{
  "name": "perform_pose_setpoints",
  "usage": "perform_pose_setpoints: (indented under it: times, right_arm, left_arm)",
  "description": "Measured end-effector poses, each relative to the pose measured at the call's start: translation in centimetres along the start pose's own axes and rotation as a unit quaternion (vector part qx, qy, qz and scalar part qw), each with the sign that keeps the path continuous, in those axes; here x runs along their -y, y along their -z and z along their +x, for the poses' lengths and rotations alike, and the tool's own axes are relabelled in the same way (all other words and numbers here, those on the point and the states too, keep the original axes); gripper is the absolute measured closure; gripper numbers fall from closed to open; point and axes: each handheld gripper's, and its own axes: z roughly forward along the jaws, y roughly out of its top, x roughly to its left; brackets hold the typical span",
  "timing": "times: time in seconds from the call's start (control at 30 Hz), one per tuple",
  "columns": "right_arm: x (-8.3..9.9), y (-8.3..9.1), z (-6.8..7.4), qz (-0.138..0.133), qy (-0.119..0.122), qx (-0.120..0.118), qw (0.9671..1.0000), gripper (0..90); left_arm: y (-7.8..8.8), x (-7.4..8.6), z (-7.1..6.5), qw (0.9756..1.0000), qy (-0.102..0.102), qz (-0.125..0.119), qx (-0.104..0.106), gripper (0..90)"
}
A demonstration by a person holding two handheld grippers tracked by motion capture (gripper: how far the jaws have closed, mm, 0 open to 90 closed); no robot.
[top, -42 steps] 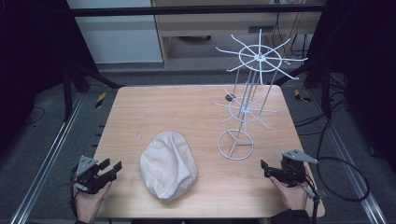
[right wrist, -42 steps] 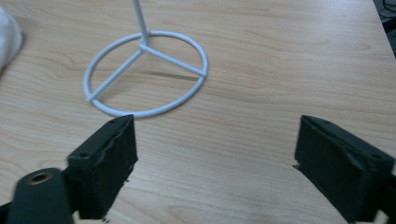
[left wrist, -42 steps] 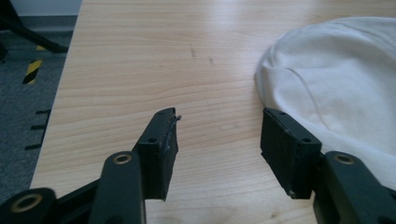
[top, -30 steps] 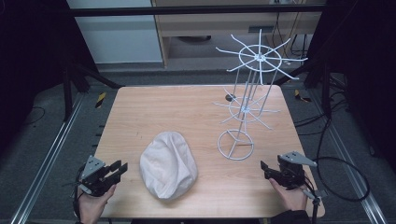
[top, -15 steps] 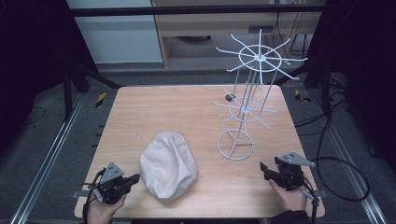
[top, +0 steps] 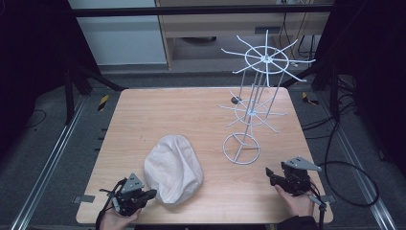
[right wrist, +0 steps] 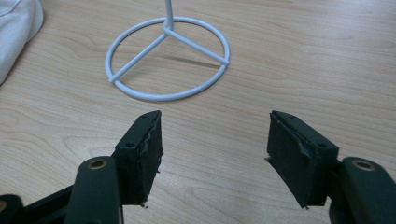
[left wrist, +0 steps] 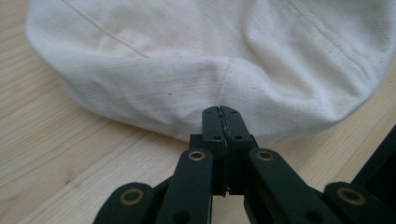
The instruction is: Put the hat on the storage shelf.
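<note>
High view puts the pale cloth cap (top: 173, 167) on the near half of the counter (top: 191, 110), left of the middle, lying flat with its rounded crown up. Its near left edge is right at my left fingers (top: 149, 194), which reach in low from the counter's near left corner.

Left gripper view shows the same meeting from close up. My left fingers (left wrist: 212, 126) are clenched tight, pad against pad, with their tips pressed against the cap (left wrist: 210, 46) at its rim. A seam runs down the cloth to just above the tips, and the fabric puckers a little there. Whether any fold of cloth is actually caught between the pads I cannot tell. Bare wood of the counter (left wrist: 56, 154) shows to either side of the rim.

My right fingers (top: 270, 175) sit near the counter's right front corner, well apart from the cap. In the right gripper view these fingers (right wrist: 142, 149) are spread wide, have just been opening, and have nothing between them but wood (right wrist: 303, 56). Just ahead of them lies the ring base (right wrist: 163, 98) of the white wire rack (top: 249, 115), and a corner of the cap (right wrist: 16, 28) peeks in at the upper left.

That rack stands on the counter's right half, with two tiers of spokes above its base. A small dark thing (top: 236, 100) lies behind it.
</note>
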Motion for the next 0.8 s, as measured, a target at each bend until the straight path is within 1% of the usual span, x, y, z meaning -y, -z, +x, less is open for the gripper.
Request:
perform_pose_setpoints:
  times: [0.1,0.23,0.43,0.47,0.5,0.6,0.67,0.73,0.77,0.8]
  right_arm:
    - [0.0,0.0,-0.1,-0.002,-0.002,0.001,1.0000,35.7]
    - [0.1,-0.1,-0.2,-0.001,-0.003,0.003,1.0000,35.7]
    - [0.1,-0.2,-0.3,-0.001,-0.003,0.006,1.0000,35.7]
    - [0.1,-0.1,-0.3,0.001,-0.006,0.005,1.0000,35.7]
    - [0.2,-0.2,-0.3,0.001,-0.003,0.007,1.0000,35.7]
    - [0.2,-0.3,-0.4,-0.001,-0.005,0.006,1.0000,35.7]
    - [0.2,-0.3,-0.5,-0.002,-0.008,0.005,1.0000,35.7]
    - [0.2,-0.2,-0.5,-0.005,-0.009,0.007,0.9999,35.7]
    - [0.2,-0.2,-0.6,-0.006,-0.010,0.006,0.9999,35.7]
    - [0.3,-0.2,-0.6,-0.006,-0.010,0.006,0.9999,35.7]
  left_arm:
    - [-0.5,-0.3,-0.6,1.0000,-0.002,-0.002,0.006,89.7]
    - [-1.3,-0.9,-1.6,0.9998,-0.009,-0.010,0.015,89.7]
    - [-2.8,-2.0,-3.2,0.9993,-0.019,-0.026,0.021,89.7]
    - [-3.1,-2.2,-3.5,0.9991,-0.021,-0.029,0.022,89.7]
    - [-3.3,-2.5,-3.8,0.9989,-0.024,-0.032,0.023,89.7]
    - [-3.9,-3.0,-4.3,0.9986,-0.029,-0.036,0.024,89.6]
    - [-3.5,-3.2,-4.4,0.9982,-0.030,-0.044,0.028,89.4]
    - [-2.4,-3.5,-4.0,0.9975,-0.030,-0.060,0.022,88.4]
    - [-1.7,-3.8,-3.6,0.9970,-0.026,-0.072,0.015,86.8]
    - [-0.9,-4.1,-3.1,0.9963,-0.023,-0.083,-0.001,85.8]
